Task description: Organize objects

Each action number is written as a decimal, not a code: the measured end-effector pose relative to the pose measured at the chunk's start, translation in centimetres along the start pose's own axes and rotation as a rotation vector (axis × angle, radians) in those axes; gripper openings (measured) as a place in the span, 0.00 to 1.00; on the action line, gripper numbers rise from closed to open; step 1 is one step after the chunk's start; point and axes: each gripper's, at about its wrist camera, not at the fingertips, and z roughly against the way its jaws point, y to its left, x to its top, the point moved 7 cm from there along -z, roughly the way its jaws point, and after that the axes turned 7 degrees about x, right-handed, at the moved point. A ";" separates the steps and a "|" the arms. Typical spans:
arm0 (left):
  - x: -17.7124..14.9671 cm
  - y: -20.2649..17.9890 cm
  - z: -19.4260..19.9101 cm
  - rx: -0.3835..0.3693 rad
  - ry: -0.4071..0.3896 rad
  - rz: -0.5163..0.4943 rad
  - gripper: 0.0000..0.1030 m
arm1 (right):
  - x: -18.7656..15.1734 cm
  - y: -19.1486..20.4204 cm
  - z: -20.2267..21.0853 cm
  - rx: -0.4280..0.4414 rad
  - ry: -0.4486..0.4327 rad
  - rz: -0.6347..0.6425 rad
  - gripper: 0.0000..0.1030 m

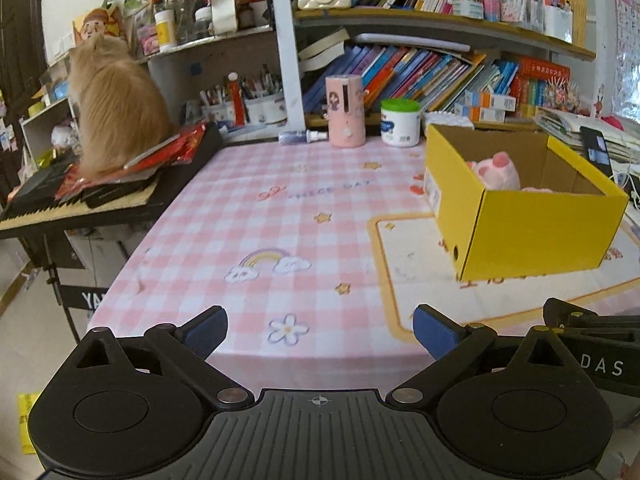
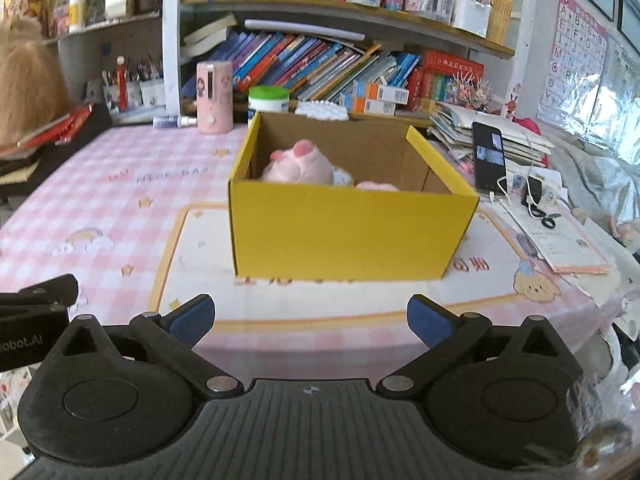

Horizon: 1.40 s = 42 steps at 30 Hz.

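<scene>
Now, from your left wrist view, your left claw (image 1: 320, 330) stands wide open with nothing between its blue pads, hovering over the near edge of the desk (image 1: 280, 216). The yellow box (image 1: 532, 232) sits to the right, and the pink plush toy (image 1: 498, 172) lies inside it (likely the tidying is nearly done). A cat (image 1: 120, 108) sits far left on a keyboard.

From your right wrist view, your right claw (image 2: 312, 320) is equally open and empty, facing the box's near wall, the toy tucked against its far-left corner.
</scene>
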 end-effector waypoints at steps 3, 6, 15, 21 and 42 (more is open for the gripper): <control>-0.7 0.4 0.1 -0.003 0.012 -0.007 0.98 | -0.9 0.8 0.3 0.001 0.020 -0.012 1.00; -1.1 0.7 0.4 -0.008 0.006 -0.018 0.98 | -1.5 1.3 0.6 0.000 0.031 -0.024 1.00; -1.8 1.5 0.3 -0.001 0.025 -0.024 0.98 | -2.4 2.4 1.1 -0.011 0.054 -0.050 1.00; -2.1 1.9 0.1 -0.005 0.042 -0.016 0.98 | -2.6 2.7 1.0 -0.018 0.069 -0.056 1.00; -2.1 2.2 0.0 -0.002 0.058 0.010 0.98 | -2.8 3.0 0.9 -0.016 0.077 -0.053 1.00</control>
